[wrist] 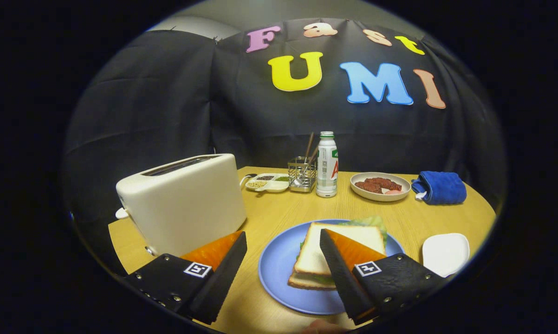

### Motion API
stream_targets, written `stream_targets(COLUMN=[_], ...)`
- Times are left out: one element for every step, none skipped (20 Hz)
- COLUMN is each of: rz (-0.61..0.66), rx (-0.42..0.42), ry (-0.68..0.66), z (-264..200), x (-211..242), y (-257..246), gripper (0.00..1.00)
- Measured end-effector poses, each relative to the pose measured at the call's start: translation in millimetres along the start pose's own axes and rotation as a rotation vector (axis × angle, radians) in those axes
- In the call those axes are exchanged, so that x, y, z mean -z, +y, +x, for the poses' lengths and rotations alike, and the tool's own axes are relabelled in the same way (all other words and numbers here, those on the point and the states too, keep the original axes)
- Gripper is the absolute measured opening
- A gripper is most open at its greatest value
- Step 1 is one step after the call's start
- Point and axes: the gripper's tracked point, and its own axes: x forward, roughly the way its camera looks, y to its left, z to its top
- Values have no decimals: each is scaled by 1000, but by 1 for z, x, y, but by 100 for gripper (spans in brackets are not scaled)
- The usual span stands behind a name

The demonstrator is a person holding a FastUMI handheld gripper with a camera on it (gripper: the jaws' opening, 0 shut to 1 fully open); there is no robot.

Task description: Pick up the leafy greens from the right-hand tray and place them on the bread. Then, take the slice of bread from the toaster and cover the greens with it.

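gripper [283,246]: we see its 2 fingers spread wide apart with nothing between them; one lies in front of the toaster's lower corner, the other across the near right part of the sandwich. we cannot say whether that finger touches the bread or merely hangs above it.
blue plate [274,273]: it sits on the wooden table [269,208], just ahead of the fingers and beside the toaster.
top slice of bread [334,246]: it lies flat on the stack, covering what is under it.
leafy greens [369,221]: we see them as a green frill poking out past the far edge of the top slice, with a thinner green line along the near side of the stack.
lower slice of bread [307,280]: its crust edge shows beneath the greens, resting on the plate.
toaster [186,204]: its slots face up; we see no slice standing out of them, though their depths are hidden from us.
white tray [446,253]: to the right of the plate, its visible surface bare of greens.
progress: we judge both parts of the task to lie as the sentence asks, greens on bread and a slice over them. what is left, as far as we can tell, is only to draw the gripper clear.
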Motion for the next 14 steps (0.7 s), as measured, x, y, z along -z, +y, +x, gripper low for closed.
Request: stream_targets(rz=[-9,-14,-14,-13,-11,-12,-14,-19,-26,-33,-42,-45,-40,-30], rx=[-1,0,9,24,46,75,106,147,187,228,277,319,352,376], ry=[-18,-37,-58,-82,-108,-134,-154,-176,-194,-209,-227,-237,-248,-257], z=[-3,-6,-11,-16,-23,-30,-38,-47,-56,-65,-75,-84,-94,-101], x=[-10,-18,-30,-43,-57,-71,-83,-95,-106,-114,-123,-129,-134,-136], y=[-1,-3,-10,-22,-37,-54,-74,-98,-123,-144,-171,-192,-211,-223], gripper=[97,97,97,97,96,96,96,96,96,96,96,96,96,96])
